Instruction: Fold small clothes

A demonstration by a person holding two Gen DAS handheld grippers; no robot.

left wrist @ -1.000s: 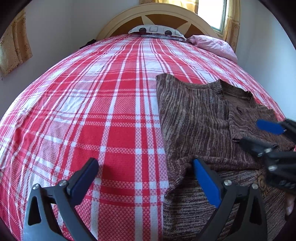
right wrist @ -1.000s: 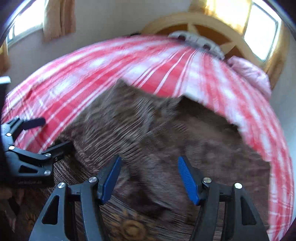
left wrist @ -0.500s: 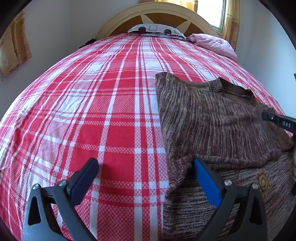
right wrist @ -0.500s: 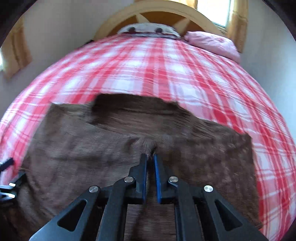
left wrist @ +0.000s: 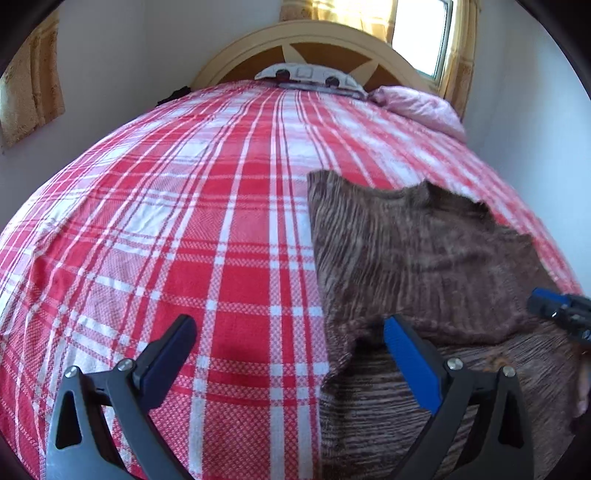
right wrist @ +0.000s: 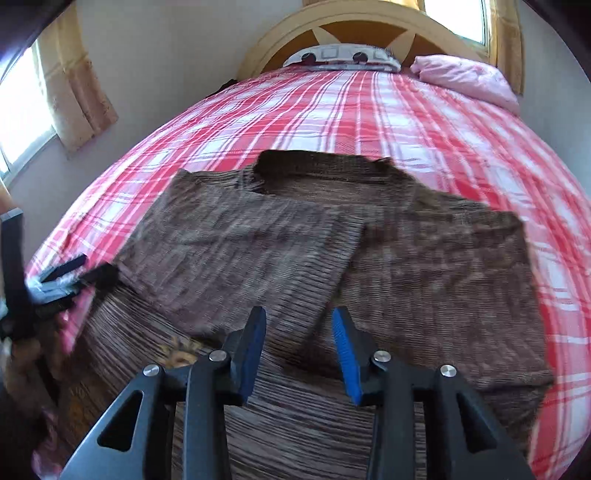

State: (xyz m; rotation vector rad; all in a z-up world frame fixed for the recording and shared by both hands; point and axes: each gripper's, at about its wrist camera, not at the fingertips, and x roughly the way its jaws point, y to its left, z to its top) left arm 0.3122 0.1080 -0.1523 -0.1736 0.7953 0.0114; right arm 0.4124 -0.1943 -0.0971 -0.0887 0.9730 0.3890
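A brown striped knit garment (right wrist: pixel 424 258) lies on the red plaid bedspread (left wrist: pixel 192 229), its left part folded over the middle (right wrist: pixel 236 251). My right gripper (right wrist: pixel 299 339) hovers above the garment's near middle; its jaws are opening and nothing is between them. In the left wrist view its tip (left wrist: pixel 554 299) shows at the right edge. My left gripper (left wrist: pixel 291 350) stands wide open over the bedspread, its right finger (left wrist: pixel 410 362) at the garment's (left wrist: pixel 424 258) folded left edge, holding nothing. It shows in the right wrist view at the far left (right wrist: pixel 74 273).
A wooden headboard (right wrist: pixel 369 29) stands at the far end with a patterned pillow (right wrist: pixel 343 55) and a pink pillow (right wrist: pixel 465 77). Curtained windows sit on the left wall (right wrist: pixel 74 92) and behind the headboard. Bare bedspread extends beyond and left of the garment.
My right gripper shut on the garment half a second ago, then let go and moved right; its jaws now stand apart. The garment's left part lies folded over. The left gripper stayed put.
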